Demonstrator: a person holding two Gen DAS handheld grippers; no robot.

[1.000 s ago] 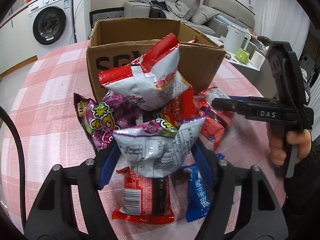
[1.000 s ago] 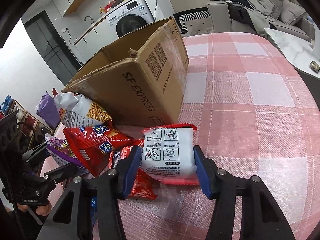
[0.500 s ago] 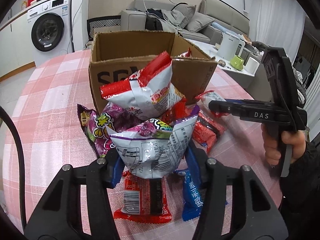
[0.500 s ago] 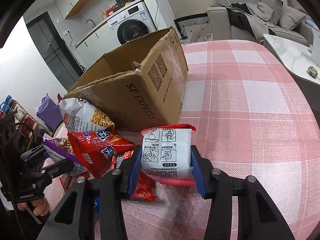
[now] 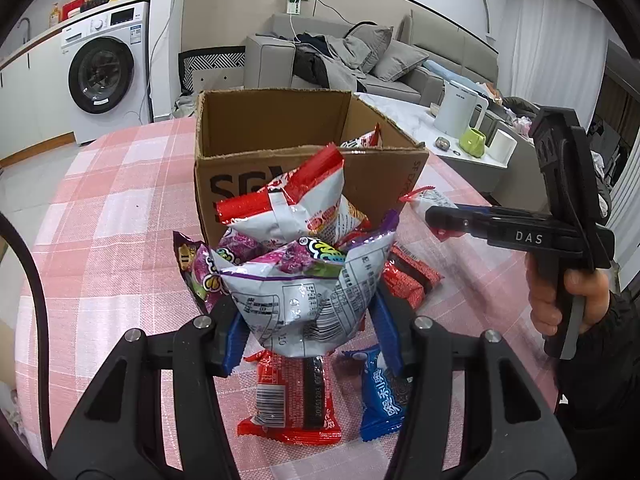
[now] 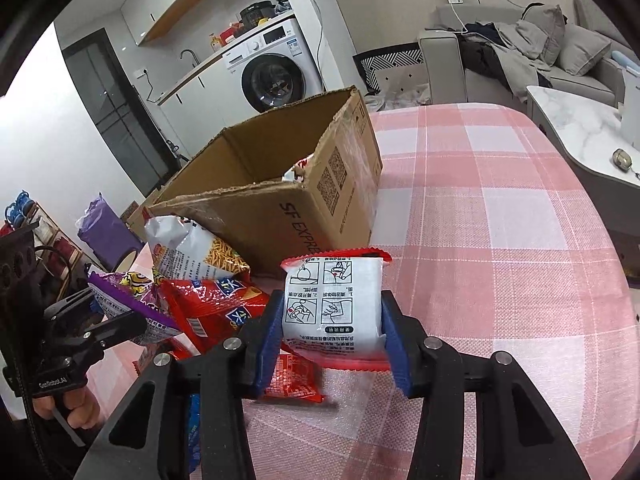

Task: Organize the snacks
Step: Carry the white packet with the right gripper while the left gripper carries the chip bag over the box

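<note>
My left gripper is shut on a purple-and-silver snack bag and holds it above the pile in front of the open cardboard box. My right gripper is shut on a white, red-edged snack packet, lifted off the table to the right of the box. In the left wrist view the right gripper is at the right with its packet. In the right wrist view the left gripper is at the lower left. One packet lies inside the box.
A red-and-silver chip bag leans on the box front. Red packets, a blue packet and a purple bag lie on the pink checked tablecloth. A red bag and a noodle-stick bag lie by the box.
Both grippers have risen with their packets. The views now look more level at the box, and the right packet is higher above the table.
</note>
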